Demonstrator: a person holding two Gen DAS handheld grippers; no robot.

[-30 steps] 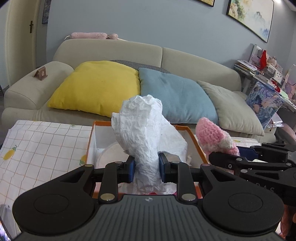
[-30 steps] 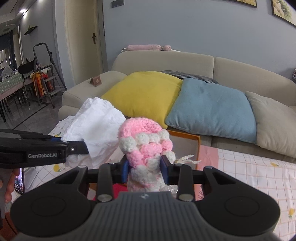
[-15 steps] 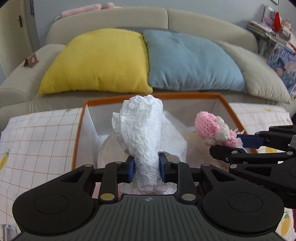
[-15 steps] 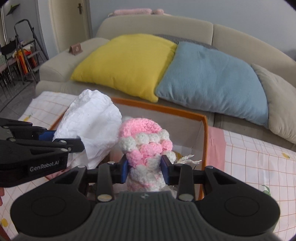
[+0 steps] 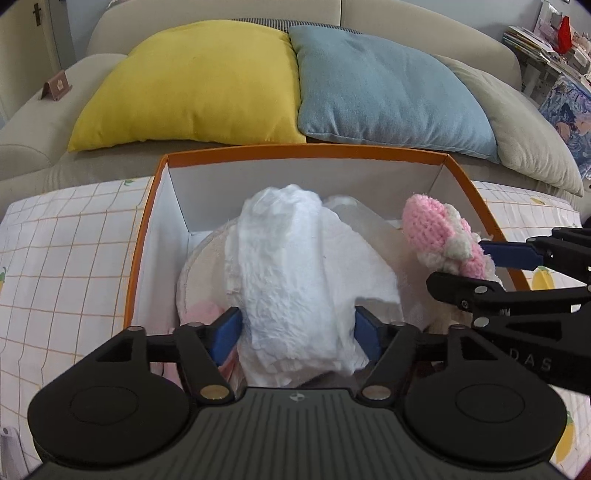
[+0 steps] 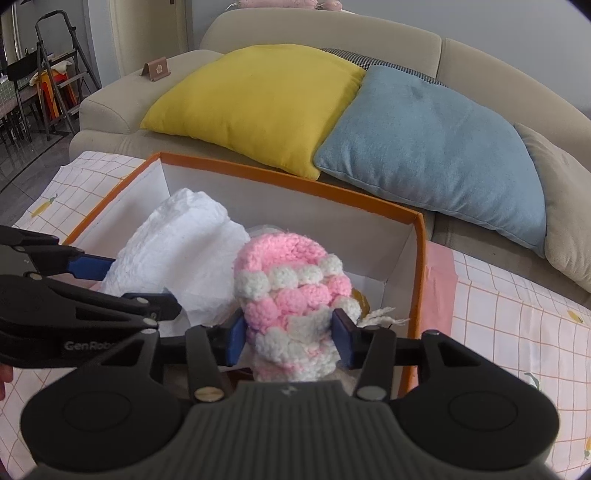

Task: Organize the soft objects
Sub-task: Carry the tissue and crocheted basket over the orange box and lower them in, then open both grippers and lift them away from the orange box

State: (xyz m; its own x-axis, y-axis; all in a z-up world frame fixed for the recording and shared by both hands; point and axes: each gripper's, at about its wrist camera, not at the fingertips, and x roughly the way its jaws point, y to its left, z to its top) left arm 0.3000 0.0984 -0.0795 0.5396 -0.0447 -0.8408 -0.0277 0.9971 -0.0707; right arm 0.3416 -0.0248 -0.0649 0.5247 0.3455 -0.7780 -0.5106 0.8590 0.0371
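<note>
A crumpled white cloth [image 5: 291, 273] lies inside the orange-rimmed white box [image 5: 303, 149], between the spread fingers of my left gripper [image 5: 297, 334], which is open around it. The cloth also shows in the right wrist view [image 6: 177, 258]. My right gripper [image 6: 288, 338] is over the box's right side with a pink and white knitted piece [image 6: 291, 295] between its widened fingers, which still touch the yarn. The knitted piece also shows in the left wrist view [image 5: 439, 236]. Other pale soft items lie under the cloth in the box.
The box [image 6: 291, 177] sits on a checked tablecloth [image 5: 70, 236] in front of a beige sofa [image 5: 369, 14] with a yellow cushion [image 5: 195, 81], a blue cushion [image 5: 384, 88] and a beige cushion [image 5: 528, 136]. A stepladder [image 6: 55, 70] stands far left.
Both grippers lowered and tilted down into the box. The left gripper's fingers opened and released the white cloth. The right gripper's fingers widened around the knitted piece.
</note>
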